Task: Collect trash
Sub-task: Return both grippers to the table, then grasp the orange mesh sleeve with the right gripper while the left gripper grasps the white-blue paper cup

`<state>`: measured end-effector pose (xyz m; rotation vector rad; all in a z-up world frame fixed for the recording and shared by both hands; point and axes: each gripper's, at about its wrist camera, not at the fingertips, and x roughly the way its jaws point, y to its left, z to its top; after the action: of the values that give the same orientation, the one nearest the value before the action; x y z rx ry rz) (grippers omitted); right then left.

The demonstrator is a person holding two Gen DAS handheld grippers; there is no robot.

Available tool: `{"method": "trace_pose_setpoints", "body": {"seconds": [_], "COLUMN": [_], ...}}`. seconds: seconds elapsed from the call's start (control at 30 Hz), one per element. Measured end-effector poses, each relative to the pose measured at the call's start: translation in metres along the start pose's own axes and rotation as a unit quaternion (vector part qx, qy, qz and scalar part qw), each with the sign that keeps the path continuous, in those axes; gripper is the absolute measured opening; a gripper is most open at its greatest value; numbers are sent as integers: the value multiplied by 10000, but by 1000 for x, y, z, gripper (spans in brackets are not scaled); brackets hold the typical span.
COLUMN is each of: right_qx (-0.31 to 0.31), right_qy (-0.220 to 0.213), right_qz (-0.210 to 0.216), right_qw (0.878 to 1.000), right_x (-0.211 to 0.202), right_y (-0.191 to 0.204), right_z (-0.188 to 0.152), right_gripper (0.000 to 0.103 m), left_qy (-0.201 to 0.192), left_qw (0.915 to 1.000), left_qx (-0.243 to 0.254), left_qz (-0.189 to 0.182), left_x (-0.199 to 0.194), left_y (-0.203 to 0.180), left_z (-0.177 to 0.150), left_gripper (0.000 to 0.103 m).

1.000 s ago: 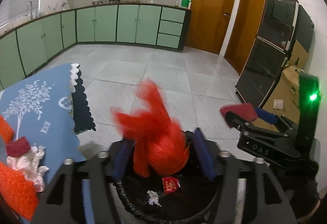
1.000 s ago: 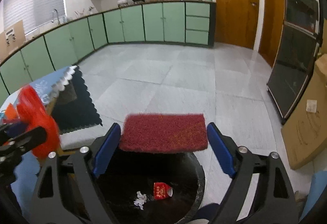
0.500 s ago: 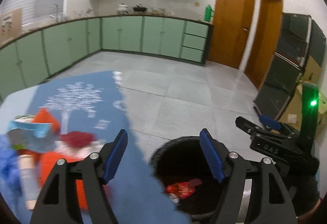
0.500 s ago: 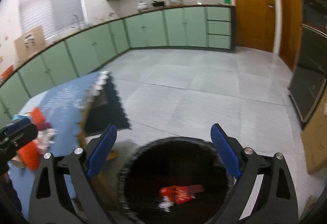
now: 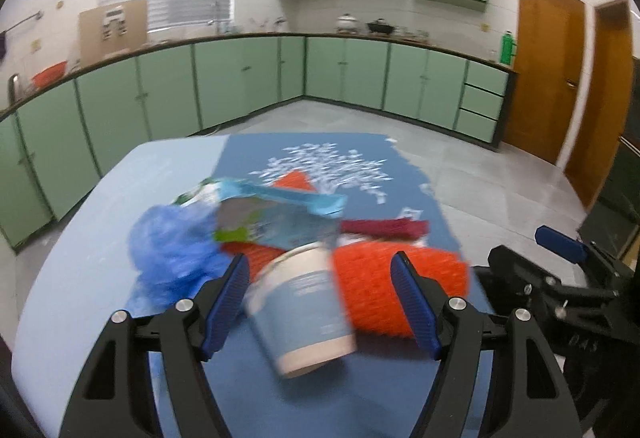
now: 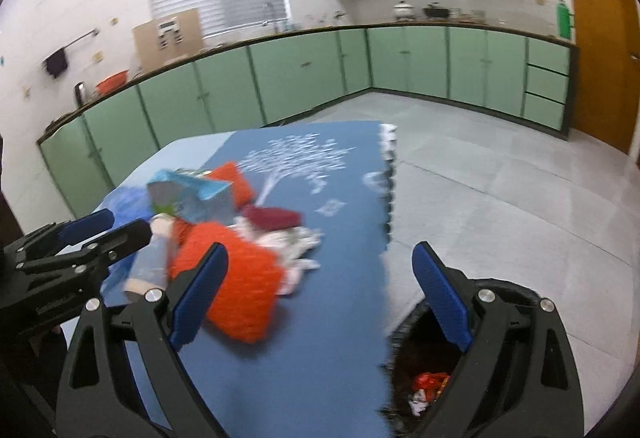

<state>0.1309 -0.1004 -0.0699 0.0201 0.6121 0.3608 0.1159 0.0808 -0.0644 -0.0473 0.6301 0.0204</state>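
The trash lies heaped on the blue cloth [image 5: 360,390] of the table, left to right: a blue plastic bag [image 5: 168,242], a torn blue carton [image 5: 280,214], a paper cup [image 5: 304,306] on its side, a dark red pad [image 5: 384,228] and an orange scrubber [image 5: 392,286].

The left gripper [image 5: 320,298] has just been opening; its jaws stand wide and hold nothing, with the cup lying between them, untouched as far as the blur allows. The right gripper [image 6: 320,290] is likewise wide open and empty, above bare cloth just right of the scrubber.

Risks, as judged: the cup is round and on its side, so a jaw striking it off-centre could roll it away or crush it. The heap is tightly packed, so closing may drag the scrubber or carton along. Items near the cloth's right edge could be knocked to the floor rather than into the bin.

The left wrist view shows the cup's position between the jaws. Only the right wrist view shows the black bin [image 6: 412,390] at the near right, below the table edge, already holding red wrappers [image 6: 432,382], and crumpled white tissue [image 6: 296,250] behind the scrubber.
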Motion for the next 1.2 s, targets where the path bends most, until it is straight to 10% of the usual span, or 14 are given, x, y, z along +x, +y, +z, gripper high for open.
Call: {"method": "trace_pose_setpoints", "body": {"seconds": [0.33, 0.7, 1.03, 1.2], "right_qx": [-202, -481, -235, -160], "right_qy": [445, 483, 159, 40], "right_qz": [79, 447, 661, 689], "right_qw": [9988, 9967, 9974, 9975], "right_x": [37, 35, 8, 1], "right_y": [25, 35, 17, 13], "right_z": [-9, -13, -1, 3], "right_gripper": [89, 25, 22, 22], "left_qy": [174, 375, 593, 541], "left_qw": [9996, 9993, 9982, 9985], "left_qx": [-98, -36, -21, -47], "left_qz": [185, -26, 26, 19], "left_x": [9, 18, 32, 29], "left_y": [23, 13, -4, -5], "left_z": [-18, -27, -32, -31], "left_gripper": [72, 72, 70, 50]}}
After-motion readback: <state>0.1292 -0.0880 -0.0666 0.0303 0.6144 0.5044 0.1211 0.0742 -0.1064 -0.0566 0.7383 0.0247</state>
